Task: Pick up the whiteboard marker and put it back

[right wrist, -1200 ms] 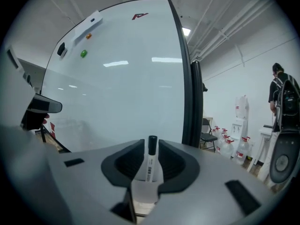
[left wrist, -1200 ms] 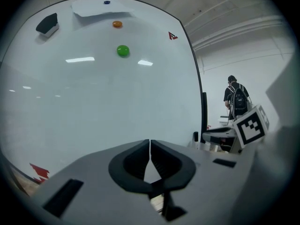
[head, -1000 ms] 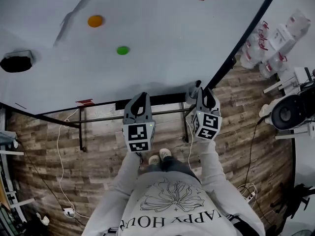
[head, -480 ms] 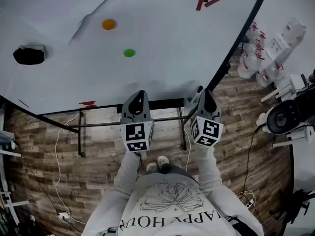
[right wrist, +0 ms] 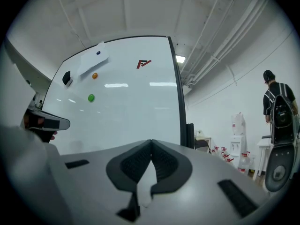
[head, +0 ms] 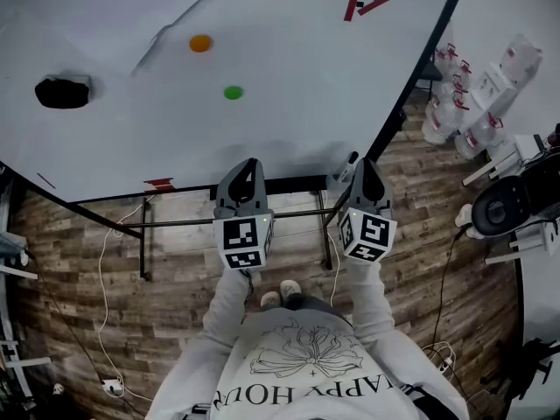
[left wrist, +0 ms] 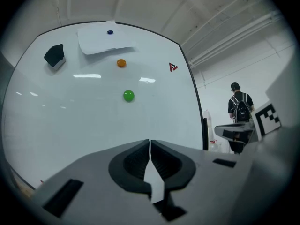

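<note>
Both tools are held level, side by side and apart, in front of the whiteboard (head: 289, 77). The left gripper (head: 249, 164) has its jaws pressed together on nothing, and the right gripper (head: 364, 164) likewise, pads meeting with nothing between. A pale stick with a dark tip, which we take for the whiteboard marker (head: 347, 169), sits at the board's lower edge (head: 289, 183), just beside the right gripper's tip and free of it. The black frame (head: 413, 75) runs up the board's right side. Beyond it stand water bottles (head: 472, 86) and a dark round device (head: 507, 204), so room is tight there. The widest open stretch of board lies between the green magnet (head: 233, 93) and the lower edge. Higher up are an orange magnet (head: 200, 43), a black eraser (head: 63, 92) and a paper sheet (left wrist: 105, 39). Under the board are a stand bar (head: 289, 201), the wooden floor (head: 175, 304) and a white cable (head: 105, 269). A person with a backpack (right wrist: 280, 111) stands well off to the right. As for writing, a red logo mark (head: 366, 2) is near the board's top but we cannot read it. A small red label (head: 159, 184) on the lower edge is too small to read. The shirt print (head: 297, 395) shows parts of HAPPY and HOUR under a line-drawn flower.
</note>
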Tool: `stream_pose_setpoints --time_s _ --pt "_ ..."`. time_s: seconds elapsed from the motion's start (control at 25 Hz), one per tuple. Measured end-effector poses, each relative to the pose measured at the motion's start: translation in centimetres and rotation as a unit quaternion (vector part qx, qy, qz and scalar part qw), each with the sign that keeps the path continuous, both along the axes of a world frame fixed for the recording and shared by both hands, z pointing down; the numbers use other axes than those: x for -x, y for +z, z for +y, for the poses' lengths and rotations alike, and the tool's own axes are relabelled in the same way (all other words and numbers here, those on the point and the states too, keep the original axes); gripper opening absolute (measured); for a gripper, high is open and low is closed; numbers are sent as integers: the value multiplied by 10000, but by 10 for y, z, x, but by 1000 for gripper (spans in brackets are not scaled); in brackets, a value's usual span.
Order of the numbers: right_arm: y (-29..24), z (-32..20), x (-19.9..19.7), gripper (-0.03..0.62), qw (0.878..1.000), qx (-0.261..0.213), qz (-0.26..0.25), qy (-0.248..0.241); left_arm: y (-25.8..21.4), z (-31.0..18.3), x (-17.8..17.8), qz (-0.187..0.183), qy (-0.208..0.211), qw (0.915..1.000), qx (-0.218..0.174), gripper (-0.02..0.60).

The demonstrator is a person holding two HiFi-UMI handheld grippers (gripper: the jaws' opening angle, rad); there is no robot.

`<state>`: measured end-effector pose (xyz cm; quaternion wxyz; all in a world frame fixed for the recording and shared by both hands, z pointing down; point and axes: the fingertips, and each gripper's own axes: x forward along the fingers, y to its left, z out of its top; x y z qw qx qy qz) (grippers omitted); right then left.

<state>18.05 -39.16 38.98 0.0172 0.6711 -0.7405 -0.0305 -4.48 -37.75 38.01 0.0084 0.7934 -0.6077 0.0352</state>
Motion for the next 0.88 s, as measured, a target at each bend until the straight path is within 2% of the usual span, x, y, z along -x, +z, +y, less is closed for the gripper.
stream_pose_setpoints --time_s 0.88 --pt "-5 27 -11 3 9999 -8 -20 99 -5 23 -11 -1 101 9999 -27 9"
